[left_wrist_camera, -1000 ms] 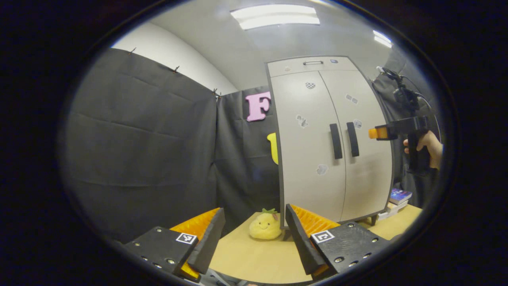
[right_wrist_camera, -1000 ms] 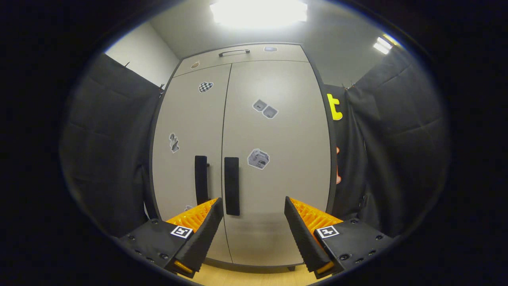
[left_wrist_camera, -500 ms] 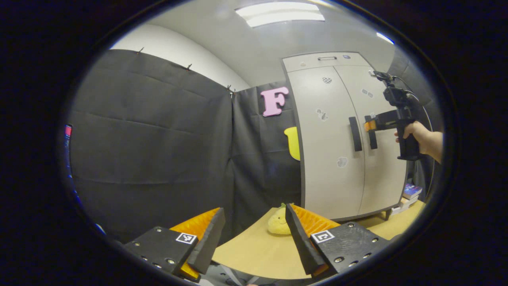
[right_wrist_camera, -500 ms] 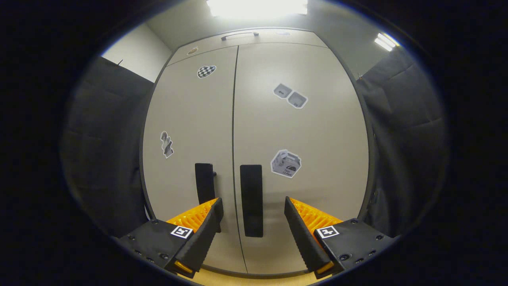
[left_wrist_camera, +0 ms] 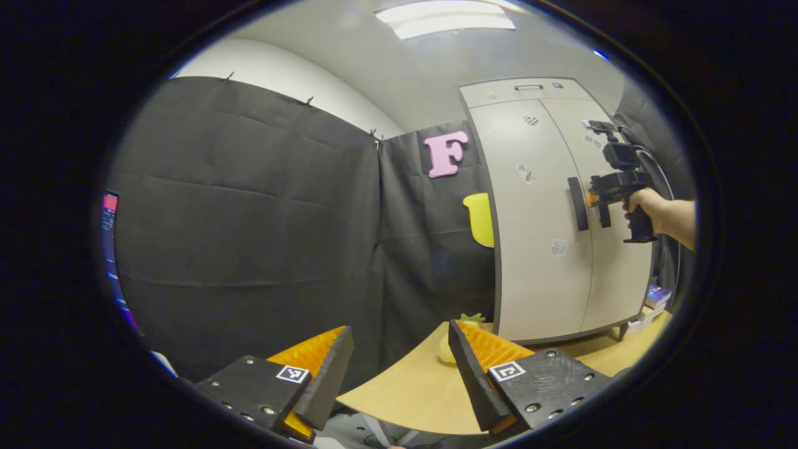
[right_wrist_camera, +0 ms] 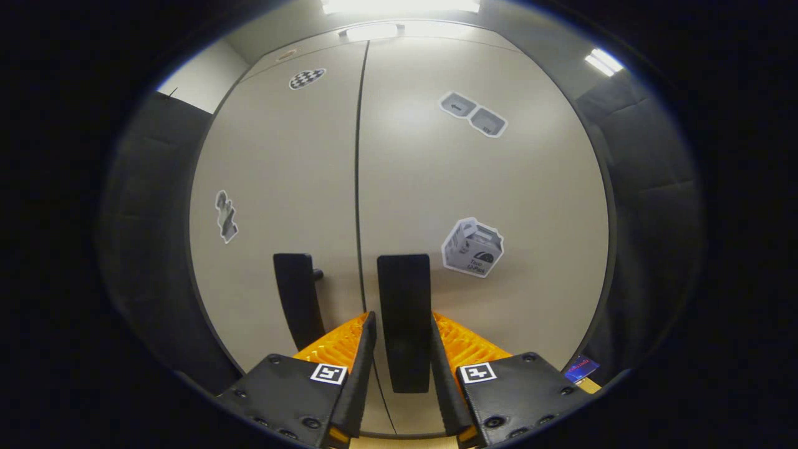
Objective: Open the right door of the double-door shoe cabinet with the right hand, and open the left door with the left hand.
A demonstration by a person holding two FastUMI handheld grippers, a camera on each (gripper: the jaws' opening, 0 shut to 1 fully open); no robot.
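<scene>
Right tongs (right_wrist_camera: pixel 402 374) are closed in on the right handle (right_wrist_camera: pixel 404 312): one finger each side of the black bar, pads (right_wrist_camera: pixel 360 355) against its lower part, so both appear to press on it (contact looks firm, tho the very tips are cut off at the bottom edge). Right door (right_wrist_camera: pixel 499 187) is flush w/ the left door (right_wrist_camera: pixel 280 168), seam between them straight and narrow, i.e. both doors shut. Left handle (right_wrist_camera: pixel 298 299) stands just beside the seam on its own door, apart from the tongs. Stickers dot both doors.

Left tongs (left_wrist_camera: pixel 399 374) hang wide open w/ nothing between the fingers, over the near edge of the tabletop (left_wrist_camera: pixel 405 393), well away from the cabinet (left_wrist_camera: pixel 548 218). From the left gripper view the cabinet stands at the right on the tabletop, doors closed; the right tongs (left_wrist_camera: pixel 589 198) show there at handle height against the door front, gripped by a hand (left_wrist_camera: pixel 642 202). A yellow plush (left_wrist_camera: pixel 446 349) sits on the tabletop near the cabinet's left bottom corner, partly hidden behind a left-tong finger. Books (left_wrist_camera: pixel 654 299) lie stacked by the cabinet's right foot. Black cloth wall (left_wrist_camera: pixel 249 218) runs behind and to the left.
</scene>
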